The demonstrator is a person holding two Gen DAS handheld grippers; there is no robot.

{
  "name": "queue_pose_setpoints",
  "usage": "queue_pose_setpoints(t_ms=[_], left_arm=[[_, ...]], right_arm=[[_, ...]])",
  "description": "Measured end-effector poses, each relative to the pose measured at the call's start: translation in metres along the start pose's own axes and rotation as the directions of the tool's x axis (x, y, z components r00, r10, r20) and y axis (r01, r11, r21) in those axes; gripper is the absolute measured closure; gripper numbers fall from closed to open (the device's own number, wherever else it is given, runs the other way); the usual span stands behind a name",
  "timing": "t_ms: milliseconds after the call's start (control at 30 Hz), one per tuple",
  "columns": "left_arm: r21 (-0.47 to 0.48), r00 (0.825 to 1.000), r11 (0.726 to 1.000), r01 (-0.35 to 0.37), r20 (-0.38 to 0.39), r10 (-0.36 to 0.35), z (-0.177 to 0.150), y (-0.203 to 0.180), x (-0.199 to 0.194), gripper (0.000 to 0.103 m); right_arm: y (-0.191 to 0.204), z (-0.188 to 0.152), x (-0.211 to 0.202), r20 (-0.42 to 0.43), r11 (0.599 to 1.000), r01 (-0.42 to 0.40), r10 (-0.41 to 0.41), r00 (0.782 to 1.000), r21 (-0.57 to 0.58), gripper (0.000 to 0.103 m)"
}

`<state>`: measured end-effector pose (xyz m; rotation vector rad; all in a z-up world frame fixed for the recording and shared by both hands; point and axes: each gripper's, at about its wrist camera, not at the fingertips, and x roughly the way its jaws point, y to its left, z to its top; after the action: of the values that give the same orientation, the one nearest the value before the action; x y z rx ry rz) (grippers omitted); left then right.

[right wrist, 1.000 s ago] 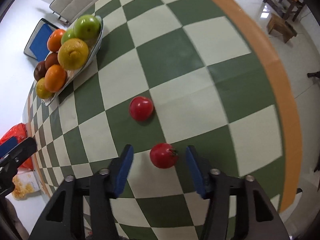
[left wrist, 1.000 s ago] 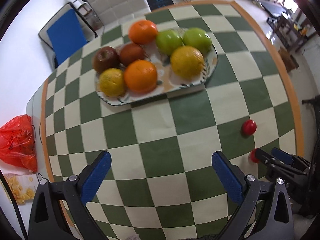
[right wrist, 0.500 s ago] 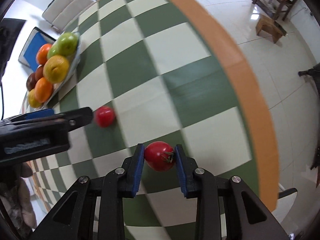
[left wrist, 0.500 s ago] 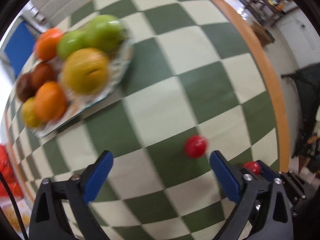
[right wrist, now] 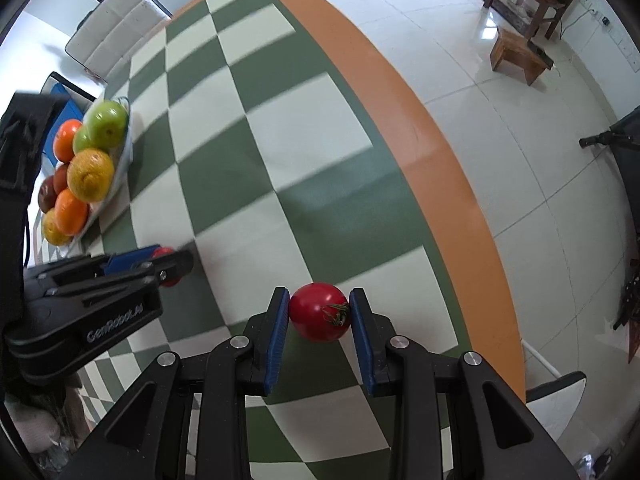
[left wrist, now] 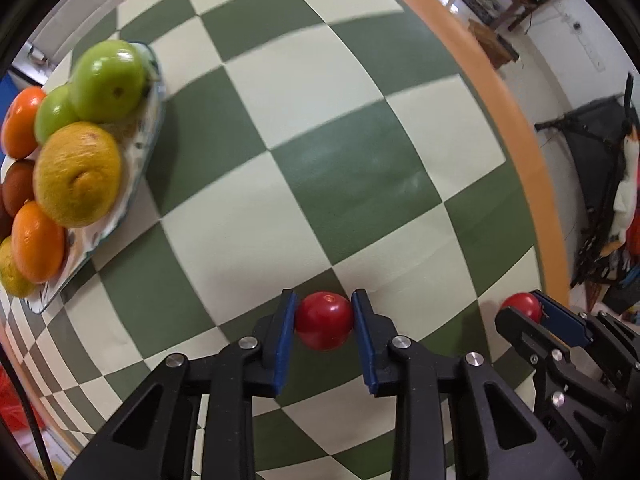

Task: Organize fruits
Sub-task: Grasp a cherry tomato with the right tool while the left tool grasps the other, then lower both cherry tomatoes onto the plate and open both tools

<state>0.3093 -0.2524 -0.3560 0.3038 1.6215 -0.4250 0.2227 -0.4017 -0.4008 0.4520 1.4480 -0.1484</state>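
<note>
Both grippers now pinch a tomato each. A sec ago the left gripper (left wrist: 324,322) was spread wide w/ nothing between its pads and the smaller tomato (left wrist: 325,325) sat loose on the table (left wrist: 352,184), off to its right; now the blue pads press that tomato from both sides. The right gripper (right wrist: 319,318), closed on the stemmed tomato (right wrist: 320,317) half a sec ago, holds it as before, stem facing the camera. Whether either tomato is lifted off the table yet, can't tell.

Meaning for the task (my read): pickup is done for the last two loose fruits, so what's left is carrying them over to the plate (left wrist: 154,92), which lies well ahead and to the left of both grippers, and finding gaps, since it's crowded.

Count:
- tomatoes: 2, one per gripper
- on plate, per the right wrist view: 2 green apples, 2 oranges, 1 big yellow citrus, 1 smaller yellow one, 2 dark red-brown fruits (partly hidden)
- plates: 1
</note>
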Motion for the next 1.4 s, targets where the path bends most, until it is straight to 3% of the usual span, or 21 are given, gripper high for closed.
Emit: queue_pose_setpoints(t_ms=[133, 233, 300, 367, 433, 533, 633, 767, 900, 1000, 1100, 1167, 1267, 1333, 1400], left_arm=[[-0.065, 0.997, 0.996, 0.059, 0.045, -0.056, -0.008, 0.028, -0.032, 0.077], [-0.158, 0.991, 0.982, 0.108, 0.091, -0.094, -0.021, 0.068, -0.059, 0.077], [-0.250, 0.985, 0.956, 0.153, 0.122, -0.125, -0.031, 0.106, -0.074, 0.077], [-0.344, 0.975, 0.916, 0.208, 0.142, -0.168, -0.038, 0.135, -0.079, 0.077], [-0.450, 0.961, 0.850, 0.274, 0.160, -0.225, -0.040, 0.173, -0.077, 0.077], [-0.585, 0.930, 0.724, 0.366, 0.196, -0.311, -0.042, 0.204, -0.063, 0.077], [-0.664, 0.897, 0.611, 0.430, 0.236, -0.374, -0.037, 0.226, -0.053, 0.077], [-0.711, 0.873, 0.528, 0.465, 0.266, -0.410, -0.028, 0.239, -0.041, 0.077], [-0.742, 0.855, 0.469, 0.478, 0.271, -0.443, -0.021, 0.247, -0.030, 0.077], [-0.752, 0.849, 0.453, 0.479, 0.266, -0.456, -0.018, 0.247, -0.026, 0.077], [-0.739, 0.846, 0.463, 0.490, 0.273, -0.459, -0.019, 0.246, -0.037, 0.077], [-0.710, 0.848, 0.495, 0.501, 0.287, -0.446, -0.014, 0.244, -0.054, 0.077], [-0.668, 0.874, 0.572, 0.476, 0.285, -0.395, 0.001, 0.249, -0.075, 0.077], [-0.654, 0.892, 0.611, 0.447, 0.271, -0.362, 0.014, 0.257, -0.082, 0.077], [-0.651, 0.904, 0.631, 0.422, 0.245, -0.351, 0.024, 0.266, -0.080, 0.075]], right_arm=[[0.020, 0.010, -0.015, 0.037, 0.999, -0.034, 0.034, 0.999, -0.008, 0.070], [0.048, 0.018, -0.021, 0.045, 0.994, -0.108, 0.110, 0.993, -0.032, 0.070], [0.071, 0.024, -0.017, 0.026, 0.980, -0.197, 0.198, 0.980, -0.035, 0.070], [0.094, 0.032, -0.007, -0.003, 0.956, -0.293, 0.293, 0.956, -0.017, 0.070], [0.112, 0.042, 0.005, -0.023, 0.930, -0.368, 0.368, 0.930, 0.012, 0.070], [0.133, 0.057, 0.020, -0.040, 0.902, -0.430, 0.432, 0.901, 0.048, 0.070], [0.153, 0.075, 0.032, -0.044, 0.903, -0.428, 0.430, 0.902, 0.045, 0.070], [0.169, 0.095, 0.043, -0.051, 0.915, -0.402, 0.403, 0.914, 0.028, 0.070], [0.174, 0.109, 0.051, -0.059, 0.928, -0.372, 0.373, 0.926, 0.026, 0.070], [0.175, 0.115, 0.055, -0.065, 0.932, -0.363, 0.364, 0.929, 0.029, 0.070], [0.176, 0.118, 0.043, -0.049, 0.924, -0.382, 0.382, 0.923, 0.022, 0.070], [0.177, 0.121, 0.033, -0.047, 0.906, -0.423, 0.424, 0.905, 0.022, 0.070], [0.196, 0.131, 0.026, -0.069, 0.879, -0.477, 0.476, 0.877, 0.006, 0.070], [0.209, 0.135, 0.029, -0.092, 0.874, -0.487, 0.484, 0.870, -0.003, 0.069], [0.218, 0.139, 0.035, -0.122, 0.865, -0.501, 0.498, 0.859, 0.006, 0.068]])
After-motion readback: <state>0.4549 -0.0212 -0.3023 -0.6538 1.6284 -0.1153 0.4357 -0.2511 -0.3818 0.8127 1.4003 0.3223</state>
